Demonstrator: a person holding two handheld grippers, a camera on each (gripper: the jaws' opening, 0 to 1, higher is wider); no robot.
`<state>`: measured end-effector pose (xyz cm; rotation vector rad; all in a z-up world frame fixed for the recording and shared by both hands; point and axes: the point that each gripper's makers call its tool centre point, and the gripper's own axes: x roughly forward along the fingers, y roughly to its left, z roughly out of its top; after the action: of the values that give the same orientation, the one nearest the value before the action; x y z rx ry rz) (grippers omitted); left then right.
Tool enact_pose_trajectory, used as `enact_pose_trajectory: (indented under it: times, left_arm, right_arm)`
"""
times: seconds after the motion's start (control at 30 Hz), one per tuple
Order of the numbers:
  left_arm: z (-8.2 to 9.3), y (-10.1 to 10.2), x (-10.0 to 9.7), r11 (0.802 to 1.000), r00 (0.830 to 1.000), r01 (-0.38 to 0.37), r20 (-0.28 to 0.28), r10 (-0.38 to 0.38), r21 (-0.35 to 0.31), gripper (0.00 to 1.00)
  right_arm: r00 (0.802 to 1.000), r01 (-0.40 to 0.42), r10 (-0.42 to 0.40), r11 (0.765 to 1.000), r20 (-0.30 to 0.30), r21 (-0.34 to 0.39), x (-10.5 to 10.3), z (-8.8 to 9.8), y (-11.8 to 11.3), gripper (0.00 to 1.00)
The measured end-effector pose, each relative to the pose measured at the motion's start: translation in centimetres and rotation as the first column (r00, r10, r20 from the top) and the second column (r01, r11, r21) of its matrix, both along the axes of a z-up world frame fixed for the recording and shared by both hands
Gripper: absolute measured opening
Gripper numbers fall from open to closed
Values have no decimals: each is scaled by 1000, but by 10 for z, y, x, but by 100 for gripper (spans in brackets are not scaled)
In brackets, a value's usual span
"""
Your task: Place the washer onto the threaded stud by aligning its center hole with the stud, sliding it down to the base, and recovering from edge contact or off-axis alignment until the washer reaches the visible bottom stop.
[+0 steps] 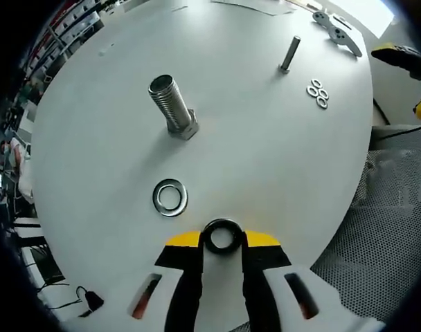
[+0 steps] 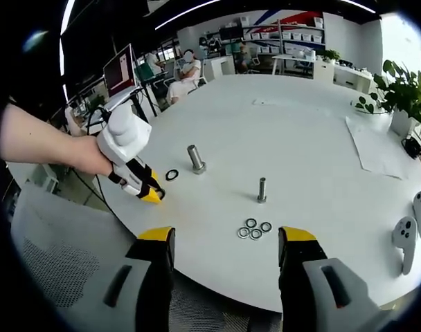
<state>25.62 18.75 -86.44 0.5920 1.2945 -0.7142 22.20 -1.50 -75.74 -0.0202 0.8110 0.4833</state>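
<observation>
In the left gripper view the left tongs (image 1: 222,238) are closed on a dark washer (image 1: 222,235), which they hold by its edge between the yellow tips, low over the white round table (image 1: 266,159). The large threaded stud (image 1: 172,104) stands upright on its hex base, beyond the tongs and a little to the left. Between this stud and the tongs a second, bright washer (image 1: 170,197) lies flat on the table, apart from both. Farther behind the large stud a thinner bolt (image 1: 290,53) stands, with a small group of washers (image 1: 318,93) just beside it. In the right gripper view the right tongs (image 2: 226,247) are wide open and hold nothing, at the near edge of the table. There the left tongs (image 2: 152,195) show near the large stud (image 2: 196,158), a person's hand (image 2: 93,155) holding them. Two white controllers (image 2: 410,232) lie far from the stud, near the table edge.
</observation>
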Motion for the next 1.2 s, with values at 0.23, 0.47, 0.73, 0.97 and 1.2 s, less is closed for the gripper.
enact_pose_trajectory:
  times: [0.23,0.47,0.73,0.97,1.2]
  left_arm:
    - [22,-13,18,998,999,12,51,-9,-57,18]
    - [50,-29,45,995,992,41,122,-30,-94,18]
    - [70,-38,68,992,985,58,171,-38,-112,18]
    - [76,-42,83,991,979,69,200,-46,-113,18]
    - [75,-47,94,992,976,82,208,-60,-99,19]
  right_arm:
    - [1000,11,-11,1000,0,5,-1,1,-2,63]
    - [1000,8,-8,1000,2,4,0,1,-1,63]
    - [1000,11,-11,1000,2,1,1,1,-2,63]
    - [1000,6,-6,1000,0,-4,0,0,-2,63]
    - [1000,9,-9,1000,0,-4,1,0,-2,63]
